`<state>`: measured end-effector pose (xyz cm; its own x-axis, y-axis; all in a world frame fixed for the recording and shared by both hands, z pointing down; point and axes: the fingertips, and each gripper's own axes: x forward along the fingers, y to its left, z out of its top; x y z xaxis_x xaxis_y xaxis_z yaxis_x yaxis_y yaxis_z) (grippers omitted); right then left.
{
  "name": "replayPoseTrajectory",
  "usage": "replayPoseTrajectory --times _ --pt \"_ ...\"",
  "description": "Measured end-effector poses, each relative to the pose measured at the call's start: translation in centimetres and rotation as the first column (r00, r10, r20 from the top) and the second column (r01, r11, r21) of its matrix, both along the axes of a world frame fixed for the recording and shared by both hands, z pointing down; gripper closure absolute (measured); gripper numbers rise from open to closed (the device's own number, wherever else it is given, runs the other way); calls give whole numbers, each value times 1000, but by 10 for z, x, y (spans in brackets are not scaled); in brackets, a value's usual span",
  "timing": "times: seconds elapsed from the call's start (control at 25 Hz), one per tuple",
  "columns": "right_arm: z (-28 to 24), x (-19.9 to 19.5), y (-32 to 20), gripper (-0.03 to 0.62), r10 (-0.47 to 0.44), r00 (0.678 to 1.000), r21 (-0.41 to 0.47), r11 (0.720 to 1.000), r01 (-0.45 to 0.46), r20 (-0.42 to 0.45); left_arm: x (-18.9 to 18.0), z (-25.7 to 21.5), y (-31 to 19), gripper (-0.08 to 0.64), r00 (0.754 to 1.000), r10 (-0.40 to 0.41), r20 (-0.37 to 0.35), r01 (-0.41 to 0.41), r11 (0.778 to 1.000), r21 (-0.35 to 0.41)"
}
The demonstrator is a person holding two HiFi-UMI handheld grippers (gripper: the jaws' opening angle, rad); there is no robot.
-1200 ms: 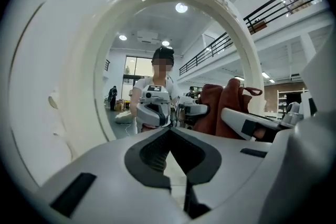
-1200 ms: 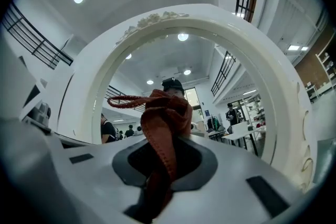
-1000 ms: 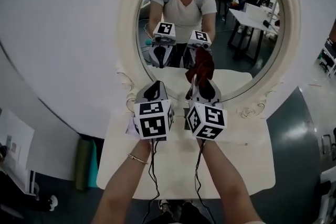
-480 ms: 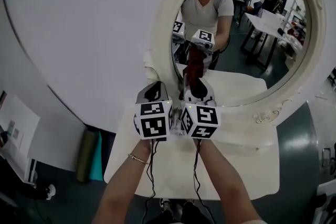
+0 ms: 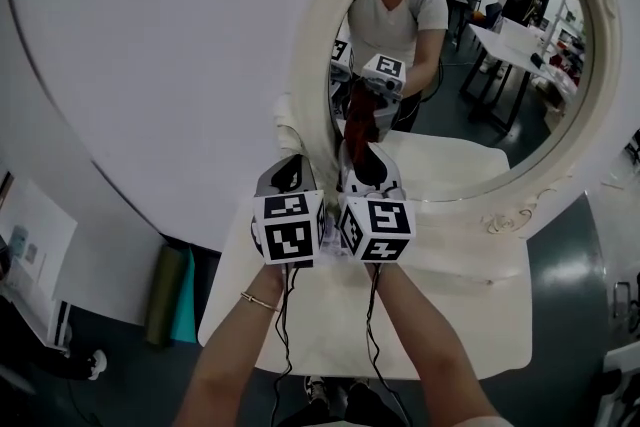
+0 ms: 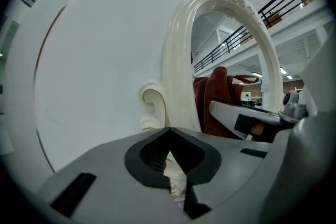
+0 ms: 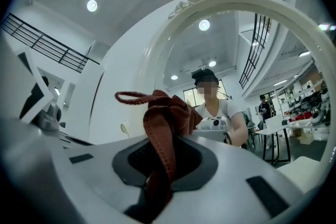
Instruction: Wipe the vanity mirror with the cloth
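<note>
- Since half a second ago the right tongs (image 5: 365, 165) has carried the cloth (image 7: 160, 113) slightly up and left, towards the frame's left side
- The vanity mirror (image 5: 470, 65) stands upright on the white bench (image 5: 470, 315); it is oval, long axis roughly vertical, glass facing the person
- Left tongs (image 5: 290, 177): closed, empty, near the frame's scrolled foot
- Right tongs: clamped on the dark red cloth, a bunch standing along the jaws and pointing up at the lower-left glass
- Risk: a hard push could rock the unbraced mirror backwards, and so narrow a bunch might let bare jaws scrape the glass
</note>
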<state>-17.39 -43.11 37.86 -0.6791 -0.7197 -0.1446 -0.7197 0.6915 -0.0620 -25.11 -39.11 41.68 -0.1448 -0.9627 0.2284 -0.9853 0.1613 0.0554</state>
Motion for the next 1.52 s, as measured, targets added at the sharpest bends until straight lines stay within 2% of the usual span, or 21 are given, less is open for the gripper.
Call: replayPoseTrajectory --times 0.12,0.24,0.32,0.4,0.48,0.56,0.68,0.84,1.04,1.32,1.52 --pt "1 37 -7 528 -4 1000 4 1000 4 8 40 0 -19 555 999 39 2 -39 999 1" --pt "-3 81 -7 528 28 1000 -3 1000 -28 1 81 -5 -27 555 996 94 -7 -94 996 2" --pt "-19 82 5 528 62 998 -3 998 -62 -14 76 -20 -17 555 992 126 -19 -126 992 -4" --pt "-39 62 13 528 116 993 -7 993 -116 -25 45 -42 -12 555 985 171 -26 -171 985 -7" --pt "-53 51 10 528 199 979 -17 980 -200 -32 28 -58 -19 555 968 249 -30 -249 969 -5" --pt "-52 68 3 528 274 961 -31 961 -276 -38 41 -59 -28 555 948 318 -29 -318 948 -6" --pt "-30 109 -7 528 329 944 -58 942 -331 -40 79 -41 -38 555 932 361 -32 -362 932 -24" --pt "-5 134 -20 528 353 935 -96 930 -355 -39 107 -20 -46 555 927 374 -35 -375 925 -56" --pt "9 133 -36 528 348 937 -119 930 -348 -26 109 -6 -54 555 933 360 -28 -361 929 -78" --pt "12 129 -40 528 348 938 -113 932 -346 -2 88 4 -50 555 946 322 -33 -323 942 -94" --pt "21 108 -38 528 378 925 -128 920 -371 35 49 15 -38 555 956 289 -45 -292 952 -87"
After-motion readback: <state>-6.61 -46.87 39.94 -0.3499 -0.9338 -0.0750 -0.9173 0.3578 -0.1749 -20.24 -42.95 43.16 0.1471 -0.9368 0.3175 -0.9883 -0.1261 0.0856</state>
